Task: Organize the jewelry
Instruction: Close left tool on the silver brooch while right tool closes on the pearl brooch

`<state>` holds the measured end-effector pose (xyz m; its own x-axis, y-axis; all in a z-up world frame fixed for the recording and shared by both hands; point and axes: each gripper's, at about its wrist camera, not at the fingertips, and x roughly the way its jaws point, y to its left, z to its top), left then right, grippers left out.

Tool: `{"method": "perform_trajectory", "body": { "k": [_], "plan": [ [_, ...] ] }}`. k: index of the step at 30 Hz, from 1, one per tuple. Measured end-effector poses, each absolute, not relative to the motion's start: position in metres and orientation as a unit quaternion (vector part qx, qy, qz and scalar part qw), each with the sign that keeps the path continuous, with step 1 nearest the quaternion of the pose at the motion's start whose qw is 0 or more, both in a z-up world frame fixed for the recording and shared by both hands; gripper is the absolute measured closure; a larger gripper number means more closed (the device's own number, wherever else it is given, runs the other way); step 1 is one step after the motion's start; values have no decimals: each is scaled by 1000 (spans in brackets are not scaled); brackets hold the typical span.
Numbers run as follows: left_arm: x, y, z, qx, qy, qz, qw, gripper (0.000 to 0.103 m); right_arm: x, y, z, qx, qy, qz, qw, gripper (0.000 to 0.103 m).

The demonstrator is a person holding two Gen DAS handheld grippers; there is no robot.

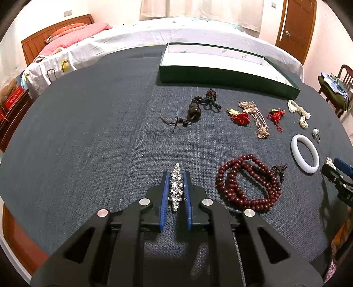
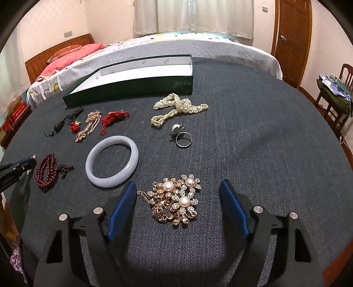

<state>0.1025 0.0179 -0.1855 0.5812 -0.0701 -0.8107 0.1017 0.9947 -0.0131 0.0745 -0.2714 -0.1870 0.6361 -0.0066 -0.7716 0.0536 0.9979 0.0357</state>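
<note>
My left tongs (image 1: 176,189) tilt down over the counter (image 1: 88,132), clamped on a silver sparkly piece (image 1: 175,187) near its front edge. My right tongs (image 2: 176,205) stand apart around the gold pearl brooch (image 2: 176,201), pads clear of it. The green box (image 2: 132,84) sits at the far edge, its near wall hiding part of the floor inside

Both views are evenly and fairly brightly lit by warm indoor light from above – the walls and the curtains (image 2: 194,17) wash out to a pale glare. The counter (image 1: 88,132) stays dark and matte, its weave sharp at the middle. Soft shadows pool under each claw at the near edge. Fisheye bending curves the counter's edges, and black vignetting fills the corners.
</note>
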Motion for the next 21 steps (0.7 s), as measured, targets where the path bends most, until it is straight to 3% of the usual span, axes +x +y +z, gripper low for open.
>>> {"method": "perform_trajectory", "body": {
  "k": [7, 21],
  "plan": [
    [102, 18, -185, 17, 455, -49, 889, 90, 68, -272, -184, 19, 422, -9, 907, 56],
    [103, 18, -185, 17, 455, -48, 889, 90, 65, -276, -179, 29, 412, -11, 911, 62]
  ]
}}
